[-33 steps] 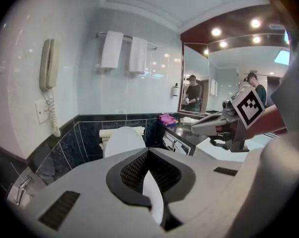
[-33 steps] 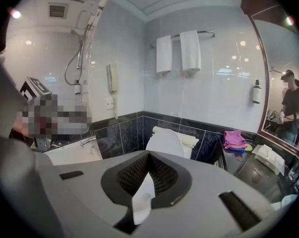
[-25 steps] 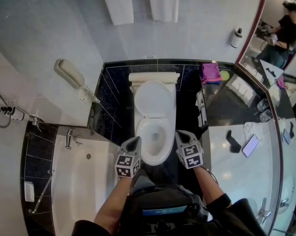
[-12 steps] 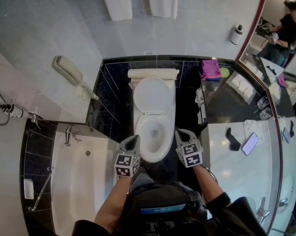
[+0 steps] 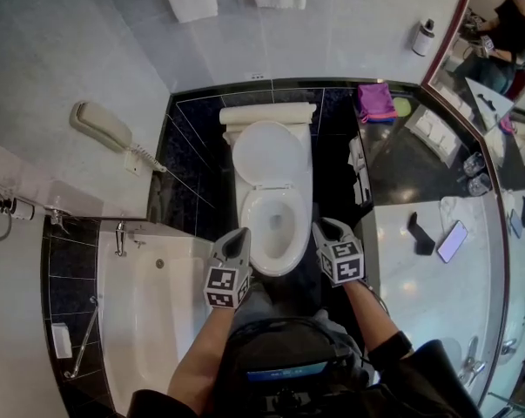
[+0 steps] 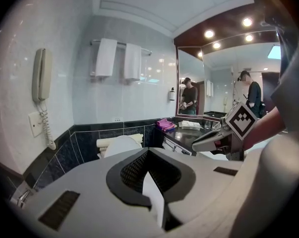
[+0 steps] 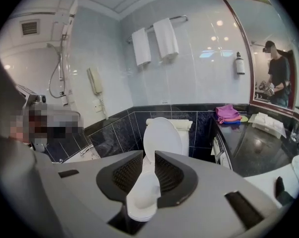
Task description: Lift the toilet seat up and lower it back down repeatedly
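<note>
The white oval plastic toilet seat (image 5: 248,222) lies flat between the left gripper (image 5: 238,236), fingers slightly apart and empty, and the right gripper (image 5: 327,228), whose just-opened, unclamped fingers should probably pinch its rim squarely before lifting.

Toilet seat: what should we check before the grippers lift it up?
1. Toilet seat lying down on the bowl: ok.
2. Lid standing up, out of the way: ok.
3. Right gripper gripping the seat: not ok. Its jaws have just been opening, and the seat's white front shows in the gap, unsqueezed.
4. Left gripper gripping the seat: cannot tell.
5. Both grippers beside the bowl's front: ok.
</note>
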A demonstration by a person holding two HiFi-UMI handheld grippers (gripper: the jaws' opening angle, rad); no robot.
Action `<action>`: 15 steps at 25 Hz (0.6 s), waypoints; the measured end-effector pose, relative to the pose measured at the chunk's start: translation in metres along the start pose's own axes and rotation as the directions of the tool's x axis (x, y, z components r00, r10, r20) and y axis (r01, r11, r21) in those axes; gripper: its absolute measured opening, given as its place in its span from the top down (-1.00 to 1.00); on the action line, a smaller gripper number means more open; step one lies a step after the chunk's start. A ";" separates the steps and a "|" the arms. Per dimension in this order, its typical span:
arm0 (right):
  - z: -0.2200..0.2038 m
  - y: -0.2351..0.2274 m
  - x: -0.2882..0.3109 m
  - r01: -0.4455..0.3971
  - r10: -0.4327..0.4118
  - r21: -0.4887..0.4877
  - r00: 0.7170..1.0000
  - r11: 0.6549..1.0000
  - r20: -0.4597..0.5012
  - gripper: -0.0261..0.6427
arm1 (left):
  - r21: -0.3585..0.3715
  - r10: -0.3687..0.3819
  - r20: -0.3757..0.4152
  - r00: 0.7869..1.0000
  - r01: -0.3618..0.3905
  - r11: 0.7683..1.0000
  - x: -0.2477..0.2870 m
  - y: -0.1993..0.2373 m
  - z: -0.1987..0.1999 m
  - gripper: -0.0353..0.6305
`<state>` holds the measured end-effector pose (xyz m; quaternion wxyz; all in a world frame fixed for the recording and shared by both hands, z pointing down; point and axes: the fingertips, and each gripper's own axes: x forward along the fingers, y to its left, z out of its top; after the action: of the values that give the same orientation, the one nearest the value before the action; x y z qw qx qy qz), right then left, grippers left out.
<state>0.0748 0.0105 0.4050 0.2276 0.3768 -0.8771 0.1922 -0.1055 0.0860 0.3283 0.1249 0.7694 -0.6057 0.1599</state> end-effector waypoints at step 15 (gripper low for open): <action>-0.184 -0.040 0.111 0.055 0.060 0.433 0.967 0.900 -0.249 0.07 | 0.017 -0.063 -0.080 0.995 0.064 0.998 0.086 0.022 -0.094 0.91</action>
<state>0.0835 0.0149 0.6231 0.2487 0.3890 -0.7752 0.4312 -0.1174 0.0402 0.4488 0.1464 0.7825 -0.5739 0.1922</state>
